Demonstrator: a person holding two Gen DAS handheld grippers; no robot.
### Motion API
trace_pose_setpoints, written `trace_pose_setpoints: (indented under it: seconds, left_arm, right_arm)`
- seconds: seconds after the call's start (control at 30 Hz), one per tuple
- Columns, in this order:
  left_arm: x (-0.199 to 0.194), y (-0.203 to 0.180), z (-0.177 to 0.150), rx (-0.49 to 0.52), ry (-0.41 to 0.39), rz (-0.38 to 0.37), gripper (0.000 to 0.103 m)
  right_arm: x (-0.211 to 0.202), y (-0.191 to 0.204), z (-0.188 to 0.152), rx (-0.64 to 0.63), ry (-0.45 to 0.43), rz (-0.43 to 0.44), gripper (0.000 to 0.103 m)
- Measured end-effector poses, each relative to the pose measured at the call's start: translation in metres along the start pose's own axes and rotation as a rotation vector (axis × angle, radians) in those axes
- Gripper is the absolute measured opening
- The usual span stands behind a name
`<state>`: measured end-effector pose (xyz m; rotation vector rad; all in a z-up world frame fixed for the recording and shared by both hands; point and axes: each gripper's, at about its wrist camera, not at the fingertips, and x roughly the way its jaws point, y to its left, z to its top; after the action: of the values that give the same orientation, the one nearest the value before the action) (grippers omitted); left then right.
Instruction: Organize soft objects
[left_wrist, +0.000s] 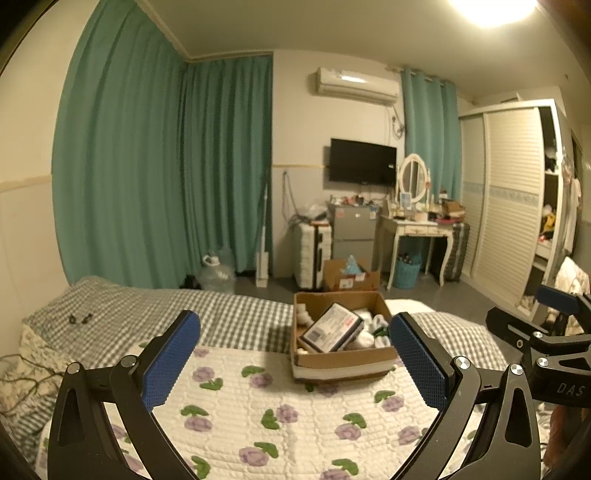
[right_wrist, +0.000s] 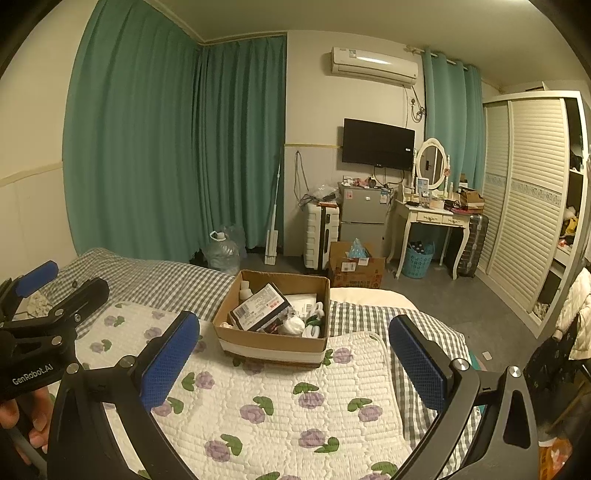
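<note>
Left jaws: the left gripper is spread wide with nothing between the blue pads, hanging low in the frame over the floral quilt.
Right jaws: same story for the right gripper, released and empty, pads well apart above the quilt; its body also peeks in at the right edge of the left wrist view.
Hand: fingers curl round a handle at the lower left of the right wrist view.
Box: the cardboard box sits on the bed just beyond both sets of jaws, centre frame, straddling quilt and checked sheet.
Contents: white soft items are heaped inside, with a dark flat package lying tilted on top; I can't tell exactly what each item is.
Progress: nothing soft lies loose on the quilt in either view. That fits items gathered into the box, or a box waiting to be sorted out; the pictures don't settle which.
Gap: box is ahead of the jaws, near but not between them.
</note>
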<state>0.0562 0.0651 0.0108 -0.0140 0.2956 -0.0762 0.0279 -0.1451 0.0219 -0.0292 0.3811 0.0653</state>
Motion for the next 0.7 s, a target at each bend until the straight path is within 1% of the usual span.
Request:
trace_pose_setpoints:
  seconds: [0.2, 0.7]
  left_arm:
    - [0.0013, 0.0022, 0.0020, 0.000, 0.008, -0.005, 0.103]
    - [-0.0035, -0.0035, 0.0011, 0.015, -0.005, 0.010, 0.103]
  right_arm:
    - [-0.0006, -0.0013, 0.0005, 0.008, 0.004, -0.002, 0.103]
    - [-0.0029, -0.0018, 0.0013, 0.007, 0.005, -0.007, 0.103]
